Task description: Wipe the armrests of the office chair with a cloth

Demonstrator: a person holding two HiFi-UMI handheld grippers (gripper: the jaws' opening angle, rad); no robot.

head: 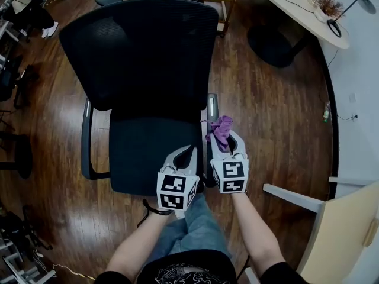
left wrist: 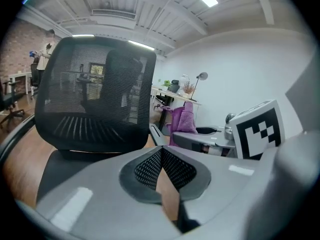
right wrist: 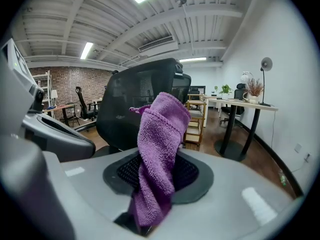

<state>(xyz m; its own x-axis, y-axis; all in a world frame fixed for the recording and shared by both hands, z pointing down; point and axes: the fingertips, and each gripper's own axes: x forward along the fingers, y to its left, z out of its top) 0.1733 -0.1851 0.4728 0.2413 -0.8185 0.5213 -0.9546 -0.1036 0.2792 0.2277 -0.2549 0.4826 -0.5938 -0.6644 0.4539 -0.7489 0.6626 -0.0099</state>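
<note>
Forearms reach up from the bottom of the head view, over a jeans-clad knee (head: 198, 223), to the two grippers held side by side at the front edge of the office chair (head: 142, 46). On the person's left, the left gripper (head: 189, 149) hangs over the front of the seat (head: 151, 152); its own view shows its meshed pads (left wrist: 150, 166) closed tip to tip with nothing between them. Just beside it, the right gripper (head: 228, 136) is clamped on a purple terry cloth (head: 221, 130), and its own view shows what the head view cannot: the cloth (right wrist: 160, 134) is pinched low between the pads and stands up in a twisted fold above them. Directly ahead of that gripper runs the chair's near armrest (head: 212, 106), with the cloth's free end over its near end, though from above it is hard to say whether fabric touches the pad. The left gripper view catches the right gripper's marker cube (left wrist: 257, 129) and the cloth (left wrist: 182, 118) off to its right, with the mesh backrest (left wrist: 95, 94) ahead. The other armrest (head: 87, 135) lies well to the left of the left gripper. To the right of the right gripper, bare wooden floor (head: 278, 111) runs out to a pale wooden panel (head: 349, 229), and ahead and to the right to a round table (head: 290, 5) carrying a dried plant (head: 327, 3).
</note>
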